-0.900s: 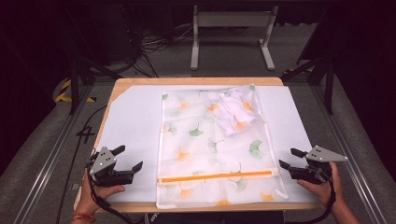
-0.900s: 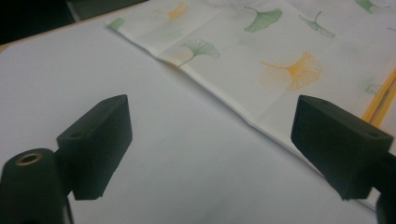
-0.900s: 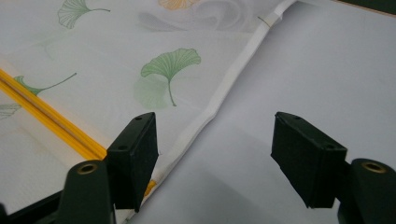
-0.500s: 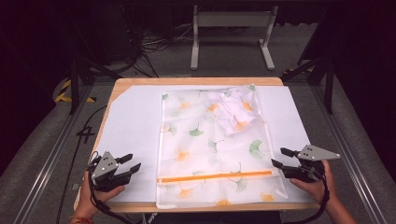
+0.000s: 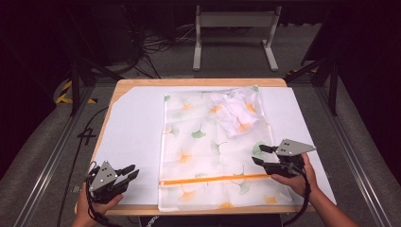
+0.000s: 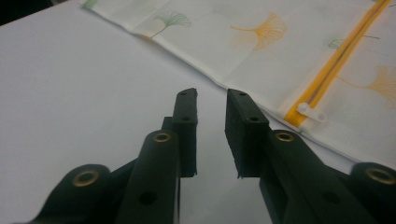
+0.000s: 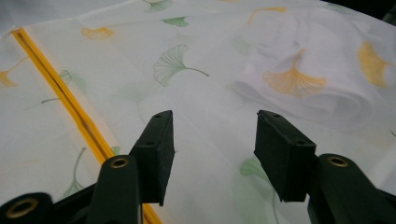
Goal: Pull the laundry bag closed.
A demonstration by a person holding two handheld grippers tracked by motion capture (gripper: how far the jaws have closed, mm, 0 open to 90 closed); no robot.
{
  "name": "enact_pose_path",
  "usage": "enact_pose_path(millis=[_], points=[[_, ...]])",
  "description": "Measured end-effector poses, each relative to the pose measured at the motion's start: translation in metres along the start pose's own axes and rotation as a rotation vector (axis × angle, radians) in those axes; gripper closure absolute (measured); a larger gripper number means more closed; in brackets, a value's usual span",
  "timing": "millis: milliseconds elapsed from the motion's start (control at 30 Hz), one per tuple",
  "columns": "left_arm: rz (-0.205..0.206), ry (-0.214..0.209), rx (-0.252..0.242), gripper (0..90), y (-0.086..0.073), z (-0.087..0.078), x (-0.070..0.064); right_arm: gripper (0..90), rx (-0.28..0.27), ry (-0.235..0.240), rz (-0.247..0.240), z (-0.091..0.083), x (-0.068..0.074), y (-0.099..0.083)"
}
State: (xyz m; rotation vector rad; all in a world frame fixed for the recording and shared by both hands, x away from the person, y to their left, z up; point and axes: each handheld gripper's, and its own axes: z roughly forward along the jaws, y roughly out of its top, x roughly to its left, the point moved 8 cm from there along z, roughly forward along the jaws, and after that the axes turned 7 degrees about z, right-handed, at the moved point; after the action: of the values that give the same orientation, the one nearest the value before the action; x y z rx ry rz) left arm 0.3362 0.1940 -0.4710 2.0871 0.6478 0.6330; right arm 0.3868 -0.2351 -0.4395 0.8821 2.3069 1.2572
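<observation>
A see-through mesh bag printed with ginkgo leaves lies flat on a white sheet. An orange zipper runs across its near end. A crumpled white garment sits inside at the far right. My right gripper hovers open over the bag's right side, just beyond the zipper, with nothing between its jaws. My left gripper rests low at the near left, off the bag, its jaws narrowly open. The white zipper pull lies just to its right.
The sheet covers a wooden table whose edges drop to a dark floor. A metal stand and cables lie beyond the far edge. Bare white sheet lies on both sides of the bag.
My right gripper has moved left from the sheet's right margin to above the bag's right side. The left gripper has barely shifted.
</observation>
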Motion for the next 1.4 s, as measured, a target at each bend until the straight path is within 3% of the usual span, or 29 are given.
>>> enact_pose_path(millis=[133, 167, 333, 400, 500, 700, 767, 800, 833, 900, 1167, 1400], points=[[0.006, -0.019, -0.011, 90.0, 0.000, -0.001, -0.006, 53.1, 0.006, 0.028, -0.041, 0.015, 0.012, 0.009], [0.030, -0.039, 0.007, 90.0, -0.003, 0.000, -0.010, 55.9, 0.005, 0.035, -0.045, 0.017, 0.014, 0.011], [0.031, -0.065, 0.018, 90.0, -0.004, 0.006, -0.017, 56.5, 0.010, 0.065, -0.086, 0.032, 0.028, 0.019], [0.028, -0.096, 0.012, 90.0, -0.003, 0.007, -0.022, 57.1, 0.016, 0.080, -0.111, 0.041, 0.037, 0.024], [0.012, -0.125, 0.015, 89.1, -0.001, 0.012, -0.027, 66.5, 0.011, 0.065, -0.143, 0.052, 0.046, 0.029], [0.035, -0.158, 0.015, 90.0, 0.004, 0.016, -0.037, 72.2, 0.039, 0.127, -0.193, 0.077, 0.069, 0.035], [0.038, -0.189, 0.017, 90.0, 0.005, 0.017, -0.044, 72.2, 0.049, 0.134, -0.204, 0.080, 0.074, 0.035], [0.072, -0.195, 0.036, 90.0, 0.005, 0.017, -0.049, 72.3, 0.056, 0.140, -0.222, 0.084, 0.079, 0.037], [0.061, -0.211, 0.029, 90.0, 0.006, 0.018, -0.055, 71.8, 0.072, 0.153, -0.236, 0.087, 0.084, 0.038], [0.095, -0.220, 0.052, 90.0, 0.005, 0.020, -0.061, 68.2, 0.088, 0.183, -0.256, 0.094, 0.095, 0.041], [0.107, -0.281, 0.081, 90.0, 0.000, 0.028, -0.073, 56.6, 0.119, 0.251, -0.331, 0.116, 0.137, 0.048], [0.127, -0.303, 0.120, 90.0, -0.007, 0.035, -0.082, 60.7, 0.140, 0.305, -0.384, 0.134, 0.165, 0.052]])
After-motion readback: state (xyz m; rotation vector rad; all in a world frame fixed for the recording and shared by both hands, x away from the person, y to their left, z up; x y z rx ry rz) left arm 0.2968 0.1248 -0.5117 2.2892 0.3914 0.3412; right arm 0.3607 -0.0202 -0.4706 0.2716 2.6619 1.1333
